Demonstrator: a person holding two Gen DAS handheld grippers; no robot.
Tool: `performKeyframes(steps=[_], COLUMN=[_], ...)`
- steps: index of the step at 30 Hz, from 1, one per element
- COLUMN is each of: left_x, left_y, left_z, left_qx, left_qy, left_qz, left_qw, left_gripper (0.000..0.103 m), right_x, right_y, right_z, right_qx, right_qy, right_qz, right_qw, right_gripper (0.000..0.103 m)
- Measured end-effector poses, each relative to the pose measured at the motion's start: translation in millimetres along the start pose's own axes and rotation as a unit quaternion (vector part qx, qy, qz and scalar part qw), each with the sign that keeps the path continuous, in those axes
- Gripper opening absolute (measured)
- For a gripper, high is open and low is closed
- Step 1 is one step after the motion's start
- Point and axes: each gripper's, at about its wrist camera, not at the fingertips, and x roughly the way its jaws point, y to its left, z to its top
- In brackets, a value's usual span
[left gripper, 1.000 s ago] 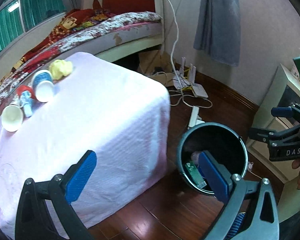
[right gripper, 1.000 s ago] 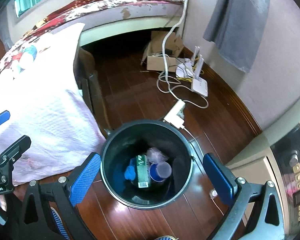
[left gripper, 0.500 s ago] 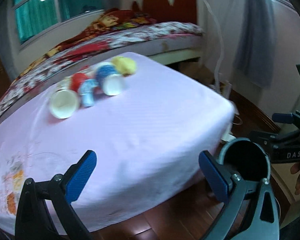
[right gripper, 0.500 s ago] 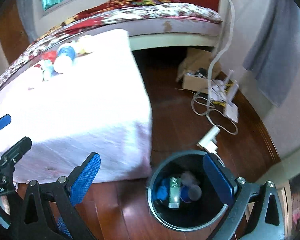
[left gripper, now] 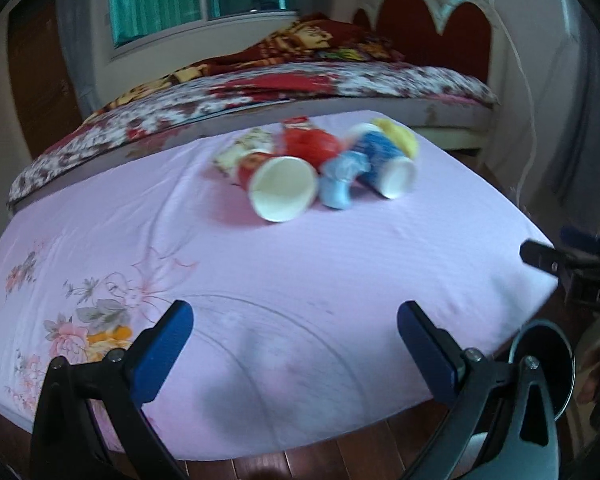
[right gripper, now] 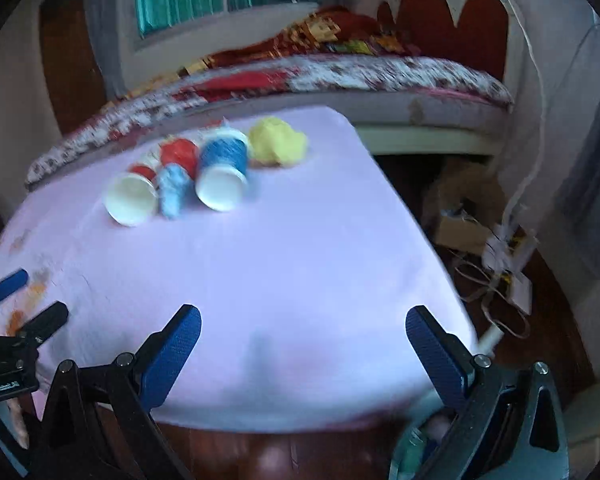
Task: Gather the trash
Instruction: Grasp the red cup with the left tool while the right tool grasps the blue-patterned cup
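Several pieces of trash lie in a cluster at the far side of the pink-covered table (left gripper: 300, 272): a red paper cup (left gripper: 280, 186) on its side, a blue paper cup (left gripper: 384, 166), a crumpled light-blue piece (left gripper: 340, 184), a red wrapper (left gripper: 308, 142) and a yellow wad (left gripper: 396, 136). The right wrist view shows the same red cup (right gripper: 132, 198), blue cup (right gripper: 222, 176) and yellow wad (right gripper: 278, 146). My left gripper (left gripper: 294, 350) and right gripper (right gripper: 302, 354) both stand open and empty over the table's near edge. The black bin (left gripper: 540, 364) sits on the floor at lower right.
A bed (left gripper: 300, 80) with a patterned cover runs behind the table. Cables, a router and a cardboard box (right gripper: 496, 256) lie on the wooden floor to the right. The other gripper's black frame (left gripper: 580, 276) shows at the right edge.
Both grippers have swung up and away from the bin toward the table. The trash cluster now lies ahead of both, and the bin has dropped to the lower right corner.
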Motion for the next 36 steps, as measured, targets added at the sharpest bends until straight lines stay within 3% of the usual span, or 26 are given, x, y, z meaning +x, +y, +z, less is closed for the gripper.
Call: performKeyframes(steps=[6, 15, 18, 20, 25, 27, 28, 31, 33, 36], left_x=[24, 84, 99, 107, 124, 130, 133, 135, 125, 114], left_y=[32, 41, 46, 47, 43, 43, 43, 48, 53, 59], left_z=[18, 47, 55, 58, 68, 70, 69, 66, 63, 57], left_qx=[-0.043, -0.058, -0.071, -0.077, -0.075, -0.075, -0.076, -0.081, -0.084, -0.082], left_qy=[-0.004, 0.021, 0.032, 0.038, 0.049, 0.059, 0.063, 0.072, 0.058, 0.046], left_qz=[0.0, -0.009, -0.02, -0.03, -0.038, -0.041, -0.039, -0.054, -0.059, -0.064], left_qw=[0.9991, 0.9981, 0.9968, 0.9959, 0.9953, 0.9946, 0.9943, 0.9926, 0.993, 0.9935], left_gripper=[0.101, 0.087, 0.081, 0.077, 0.071, 0.061, 0.053, 0.014, 0.007, 0.005], right_x=[26, 84, 107, 119, 136, 138, 138, 135, 129, 117], right_y=[33, 60, 65, 66, 63, 64, 65, 66, 67, 64], right_z=[24, 73, 83, 89, 96, 96, 96, 95, 93, 88], right_qx=[-0.057, -0.073, -0.08, -0.079, -0.075, -0.074, -0.073, -0.075, -0.077, -0.078], right_qy=[-0.013, 0.002, 0.019, 0.031, 0.041, 0.045, 0.047, 0.042, 0.034, 0.025], right_qz=[-0.004, 0.018, 0.01, 0.007, 0.011, 0.021, 0.025, 0.033, 0.037, 0.043], right_qw=[0.998, 0.997, 0.997, 0.996, 0.996, 0.996, 0.996, 0.996, 0.996, 0.996], right_gripper=[0.103, 0.102, 0.097, 0.087, 0.081, 0.072, 0.063, 0.058, 0.058, 0.058])
